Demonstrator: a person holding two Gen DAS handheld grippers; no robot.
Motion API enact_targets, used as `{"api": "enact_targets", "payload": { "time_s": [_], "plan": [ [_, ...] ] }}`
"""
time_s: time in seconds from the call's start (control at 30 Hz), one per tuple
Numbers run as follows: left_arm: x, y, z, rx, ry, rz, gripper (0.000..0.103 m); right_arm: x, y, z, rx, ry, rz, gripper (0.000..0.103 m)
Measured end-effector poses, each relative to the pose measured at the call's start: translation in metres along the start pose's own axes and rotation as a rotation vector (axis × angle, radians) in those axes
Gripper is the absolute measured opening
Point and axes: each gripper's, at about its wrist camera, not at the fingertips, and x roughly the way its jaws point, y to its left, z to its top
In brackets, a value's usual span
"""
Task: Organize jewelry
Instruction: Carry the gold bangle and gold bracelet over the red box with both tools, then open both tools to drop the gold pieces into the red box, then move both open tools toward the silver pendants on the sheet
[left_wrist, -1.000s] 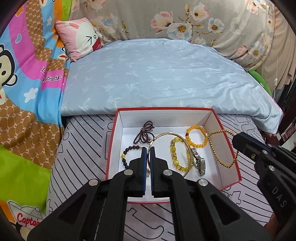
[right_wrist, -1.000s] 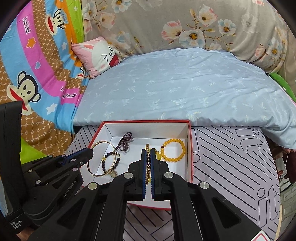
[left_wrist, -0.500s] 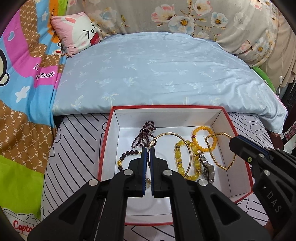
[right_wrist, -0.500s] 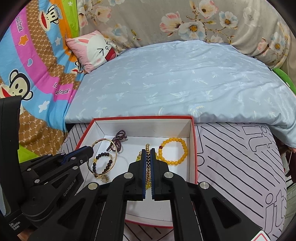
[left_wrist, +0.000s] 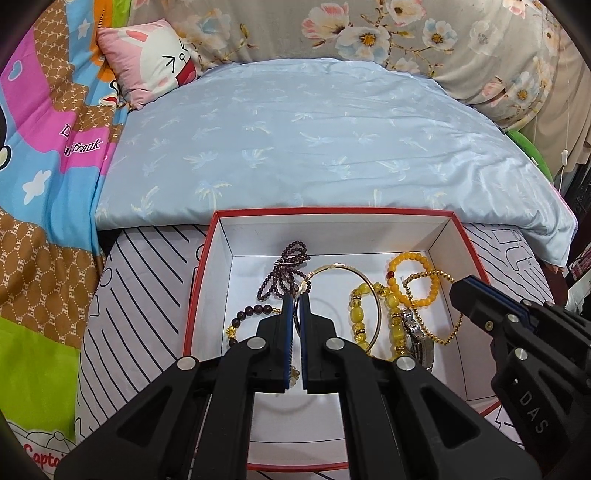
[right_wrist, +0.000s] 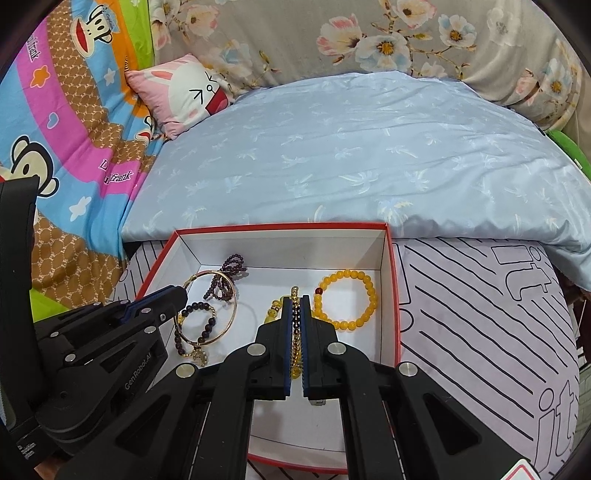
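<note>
Here both grippers are closed and empty: the left gripper tips meet the gold bangle, the right gripper is over the gold bead chain, inside the red box.

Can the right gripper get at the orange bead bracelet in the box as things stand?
Probably yes. The orange bead bracelet lies flat and uncovered in the open red box, just right of the right gripper; its jaws are shut and must open first.
</note>
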Motion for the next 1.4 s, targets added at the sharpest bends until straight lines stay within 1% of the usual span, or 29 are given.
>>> {"api": "enact_targets", "payload": {
  "time_s": [0.3, 0.37, 0.4, 0.47, 0.53, 0.6, 1.0, 1.2, 1.4],
  "plan": [
    [0.005, -0.001, 0.001, 0.003, 0.006, 0.007, 0.004, 0.003, -0.001, 0.001, 0.008, 0.001, -0.007, 0.004],
    [0.005, -0.001, 0.001, -0.003, 0.005, 0.018, 0.005, 0.003, -0.001, 0.0, 0.008, -0.005, -0.012, 0.01],
    [0.005, -0.001, 0.001, -0.007, 0.006, 0.027, 0.006, 0.003, -0.001, 0.001, 0.009, -0.007, -0.013, 0.011],
    [0.006, 0.0, 0.001, -0.012, 0.004, 0.033, 0.022, 0.002, -0.001, 0.001, 0.009, -0.014, -0.016, 0.017],
    [0.004, 0.0, 0.001, -0.012, -0.004, 0.046, 0.031, -0.001, 0.0, 0.0, 0.003, -0.019, -0.016, 0.021],
    [0.003, -0.001, 0.001, -0.006, -0.008, 0.054, 0.031, -0.002, 0.001, 0.001, 0.0, -0.02, -0.015, 0.021],
    [-0.009, -0.003, -0.003, -0.004, -0.011, 0.053, 0.031, -0.017, 0.005, -0.006, -0.002, -0.026, -0.005, 0.021],
    [-0.024, -0.004, -0.009, -0.001, -0.018, 0.052, 0.031, -0.035, 0.007, -0.013, -0.004, -0.035, -0.005, 0.021],
    [-0.044, -0.002, -0.018, -0.011, -0.025, 0.05, 0.031, -0.058, 0.008, -0.028, -0.001, -0.039, -0.003, 0.021]
  ]
}}
